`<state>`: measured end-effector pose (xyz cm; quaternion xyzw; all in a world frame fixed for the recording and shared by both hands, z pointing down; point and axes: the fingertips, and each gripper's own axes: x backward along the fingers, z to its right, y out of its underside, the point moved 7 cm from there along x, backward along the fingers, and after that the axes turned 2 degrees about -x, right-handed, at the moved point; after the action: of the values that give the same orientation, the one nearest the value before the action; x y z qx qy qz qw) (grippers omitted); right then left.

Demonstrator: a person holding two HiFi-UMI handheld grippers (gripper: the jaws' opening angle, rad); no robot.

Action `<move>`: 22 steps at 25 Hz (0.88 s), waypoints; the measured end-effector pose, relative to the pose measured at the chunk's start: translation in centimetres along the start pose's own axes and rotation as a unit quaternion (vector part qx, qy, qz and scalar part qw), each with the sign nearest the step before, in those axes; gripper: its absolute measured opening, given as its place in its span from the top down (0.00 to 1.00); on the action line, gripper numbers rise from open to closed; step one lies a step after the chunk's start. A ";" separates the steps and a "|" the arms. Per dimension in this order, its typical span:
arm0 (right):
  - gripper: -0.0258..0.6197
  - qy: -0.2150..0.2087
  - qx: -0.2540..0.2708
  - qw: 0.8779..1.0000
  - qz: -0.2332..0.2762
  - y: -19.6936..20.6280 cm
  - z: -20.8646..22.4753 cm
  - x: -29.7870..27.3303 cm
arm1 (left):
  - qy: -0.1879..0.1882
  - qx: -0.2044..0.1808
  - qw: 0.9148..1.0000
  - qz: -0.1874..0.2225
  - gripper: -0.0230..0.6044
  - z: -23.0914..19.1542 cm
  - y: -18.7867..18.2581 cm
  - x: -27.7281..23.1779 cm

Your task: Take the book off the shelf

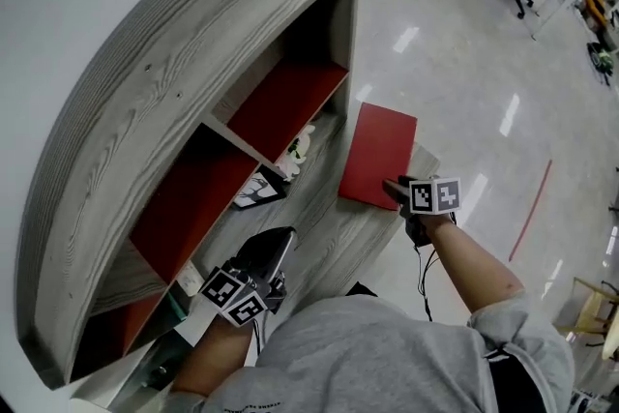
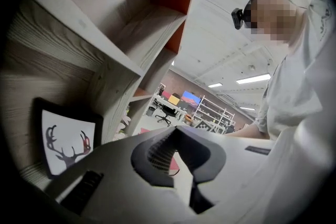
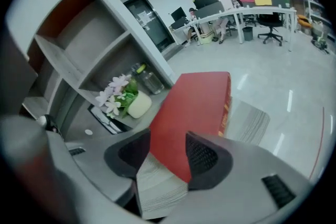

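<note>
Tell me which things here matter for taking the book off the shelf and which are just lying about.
Part of the job:
- red book, clamped in the right gripper
- grey shelf

Just lying about:
- deer picture
- potted flowers
- glass jar
- left gripper, holding nothing

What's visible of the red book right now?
The red book is slim and closed, with a plain matte red cover, pale page block and yellowish marks along one edge. It is tilted over the front of the grey wood-look shelf ledge, its near end clamped by the right tool.
</note>
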<state>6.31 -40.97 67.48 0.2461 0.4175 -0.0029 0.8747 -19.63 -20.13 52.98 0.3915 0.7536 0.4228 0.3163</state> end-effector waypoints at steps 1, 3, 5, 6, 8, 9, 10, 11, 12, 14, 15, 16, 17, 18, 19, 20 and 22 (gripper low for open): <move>0.65 -0.016 0.008 1.000 0.004 0.0 -1.3 0.4 | -0.005 -0.001 1.000 0.008 0.94 0.2 -0.5 0.9; 0.66 -0.049 0.025 0.998 0.012 0.0 -4.3 1.0 | -0.015 -0.006 1.000 0.024 0.94 0.8 -1.4 3.0; 0.69 -0.079 0.048 0.995 0.021 -0.1 -7.6 1.6 | -0.027 -0.012 0.999 0.043 0.94 1.4 -2.5 5.5; 0.71 -0.094 0.062 0.993 0.025 -0.2 -9.3 1.9 | -0.034 -0.017 0.998 0.054 0.94 1.7 -3.0 6.8; 0.73 -0.123 0.088 0.988 0.034 -0.5 -12.9 2.3 | -0.049 -0.026 0.996 0.074 0.94 2.4 -3.8 9.6; 0.73 -0.136 0.099 0.985 0.037 -0.4 -14.5 2.4 | -0.057 -0.030 0.994 0.083 0.94 2.8 -4.1 11.1; 0.73 -0.147 0.110 0.982 0.039 -0.3 -16.1 2.6 | -0.066 -0.035 0.993 0.091 0.94 3.2 -4.3 12.6; 0.74 -0.159 0.119 0.979 0.040 -0.2 -17.7 2.8 | -0.076 -0.039 0.991 0.099 0.94 3.6 -4.6 14.2; 0.74 -0.170 0.128 0.976 0.041 0.0 -19.3 2.9 | -0.086 -0.043 0.990 0.107 0.94 4.1 -4.8 15.8; 0.75 -0.192 0.146 0.969 0.042 0.3 -22.4 3.2 | -0.108 -0.050 0.985 0.123 0.94 4.8 -5.1 19.0; 0.75 -0.203 0.157 0.966 0.042 0.6 -23.9 3.4 | -0.119 -0.052 0.983 0.131 0.94 5.1 -5.3 20.6; 0.75 -0.214 0.168 0.961 0.043 0.8 -25.4 3.5 | -0.131 -0.053 0.980 0.139 0.94 5.4 -5.4 22.3; 0.76 -0.224 0.179 0.957 0.043 1.1 -26.9 3.7 | -0.144 -0.054 0.977 0.148 0.94 5.7 -5.4 23.8; 0.76 -0.234 0.190 0.952 0.043 1.4 -28.4 3.8 | -0.156 -0.055 0.974 0.156 0.94 6.0 -5.5 25.4; 0.77 -0.245 0.201 0.948 0.043 1.7 -30.0 3.9 | -0.168 -0.057 0.970 0.165 0.94 6.2 -5.6 26.9; 0.77 -0.255 0.212 0.942 0.042 2.0 -31.5 4.1 | -0.180 -0.058 0.967 0.172 0.94 6.5 -5.7 28.4; 0.78 -0.276 0.233 0.932 0.041 2.7 -34.5 4.4 | -0.203 -0.062 0.960 0.185 0.94 7.0 -5.9 31.2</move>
<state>-15.38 -22.76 47.16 0.4490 0.1366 -0.1321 0.8731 -31.29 7.42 40.14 0.5813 0.5604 0.4311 0.4028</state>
